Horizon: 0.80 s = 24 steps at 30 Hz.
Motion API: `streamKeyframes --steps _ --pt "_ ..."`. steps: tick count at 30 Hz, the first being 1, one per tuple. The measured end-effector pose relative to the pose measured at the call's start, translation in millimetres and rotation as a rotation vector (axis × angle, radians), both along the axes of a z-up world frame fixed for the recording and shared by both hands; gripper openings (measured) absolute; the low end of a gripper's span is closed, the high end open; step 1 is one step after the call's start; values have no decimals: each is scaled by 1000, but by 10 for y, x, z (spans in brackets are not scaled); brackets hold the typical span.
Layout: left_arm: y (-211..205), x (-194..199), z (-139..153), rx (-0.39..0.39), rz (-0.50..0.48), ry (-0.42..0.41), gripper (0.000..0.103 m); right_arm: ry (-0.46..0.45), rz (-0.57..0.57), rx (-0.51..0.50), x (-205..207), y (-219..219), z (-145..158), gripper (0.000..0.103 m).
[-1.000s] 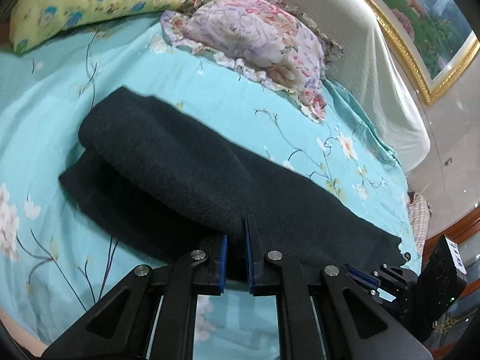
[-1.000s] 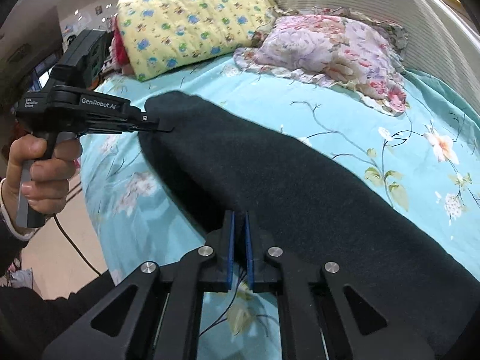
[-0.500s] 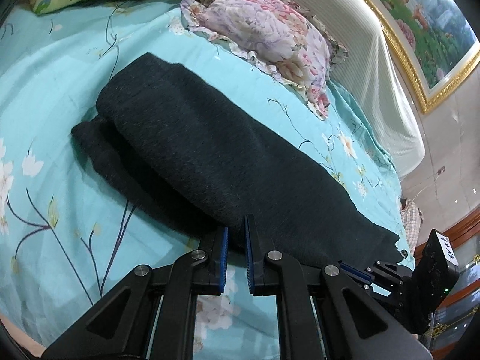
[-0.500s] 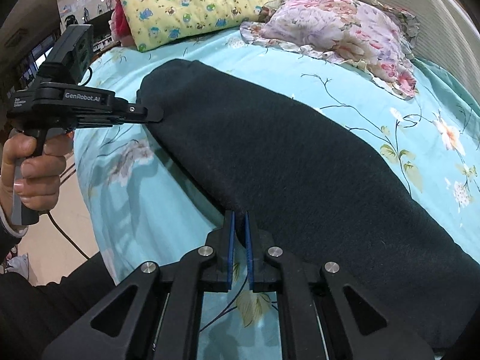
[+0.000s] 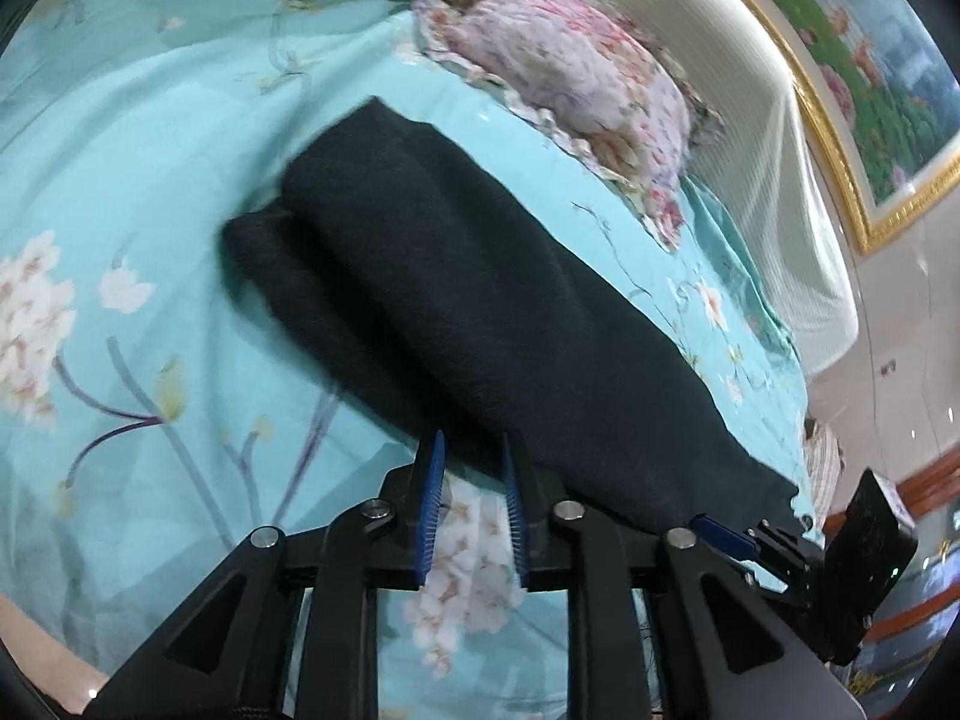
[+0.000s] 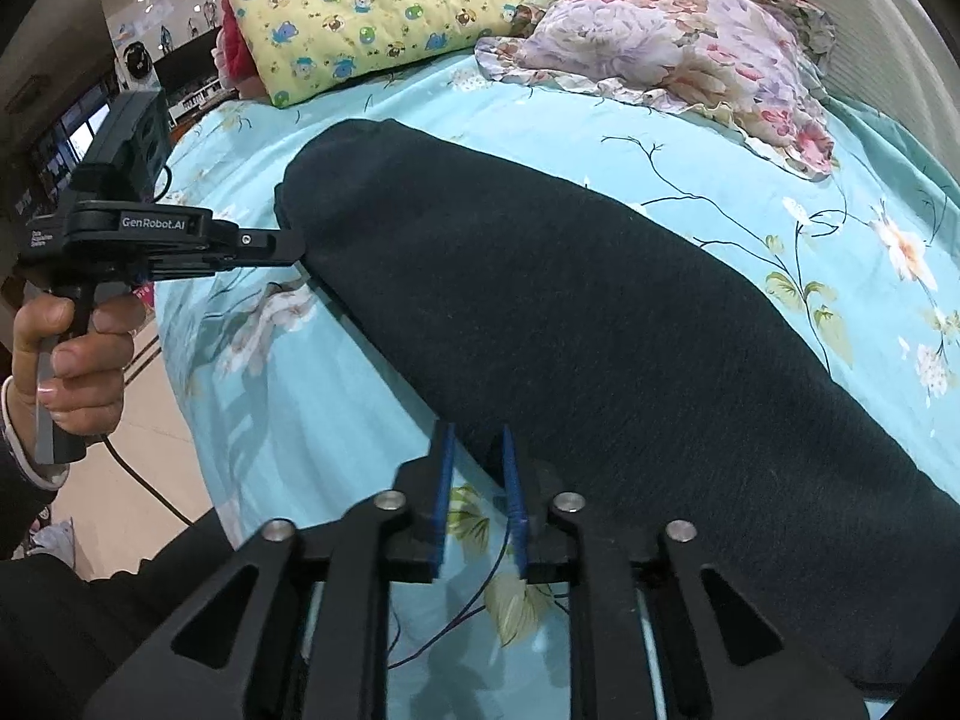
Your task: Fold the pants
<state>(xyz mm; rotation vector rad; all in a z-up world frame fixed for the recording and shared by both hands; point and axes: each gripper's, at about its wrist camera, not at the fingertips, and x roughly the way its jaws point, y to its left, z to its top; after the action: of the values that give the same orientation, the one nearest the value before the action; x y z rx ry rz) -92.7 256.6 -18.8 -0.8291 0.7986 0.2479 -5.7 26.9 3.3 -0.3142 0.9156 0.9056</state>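
While the dark pants [image 6: 600, 324] lie as a long folded strip across the turquoise flowered bedsheet [image 6: 288, 396], both grippers sit at the strip's near edge with their jaws a little apart. The left gripper [image 5: 473, 450] has just been opening; its blue pads [image 5: 429, 516] stand on either side of the pants' hem without pressing it, and mostly sheet shows in the gap. The right gripper [image 6: 475, 444] has just been opening as well — its tips straddle the cloth's lower edge, nothing clamped. In the left wrist view a lower layer of the pants juts out beyond the upper one at the far end.

Around the strip: a yellow cartoon-print pillow [image 6: 384, 6] and a pink floral ruffled pillow [image 6: 678, 42] lie beyond it, well clear of the cloth, against a pale ribbed headboard [image 5: 774, 180]. A gold-framed picture [image 5: 870, 90] hangs above. In the right wrist view a hand [image 6: 66, 360] grips the left gripper's handle at the bed's edge, a dark sleeve [image 6: 90, 618] below it, and a thin cable [image 6: 456, 612] runs under the right gripper's fingers.
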Motion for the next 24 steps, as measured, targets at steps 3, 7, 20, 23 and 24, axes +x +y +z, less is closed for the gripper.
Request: streamKeyframes --steps 3,7,20,23,24 --pt "79 -79 5 -17 22 -1 27 3 0 20 -27 -11 23 40" --pt "180 -147 31 -33 62 0 41 20 -3 64 -44 -16 72 41" --pt "482 1 17 -126 148 57 68 72 -98 186 218 -133 249 45" --pt "529 87 13 -126 160 80 69 86 -143 210 369 -193 285 45" --pt "545 120 12 -125 163 89 69 95 -157 222 432 -215 299 45"
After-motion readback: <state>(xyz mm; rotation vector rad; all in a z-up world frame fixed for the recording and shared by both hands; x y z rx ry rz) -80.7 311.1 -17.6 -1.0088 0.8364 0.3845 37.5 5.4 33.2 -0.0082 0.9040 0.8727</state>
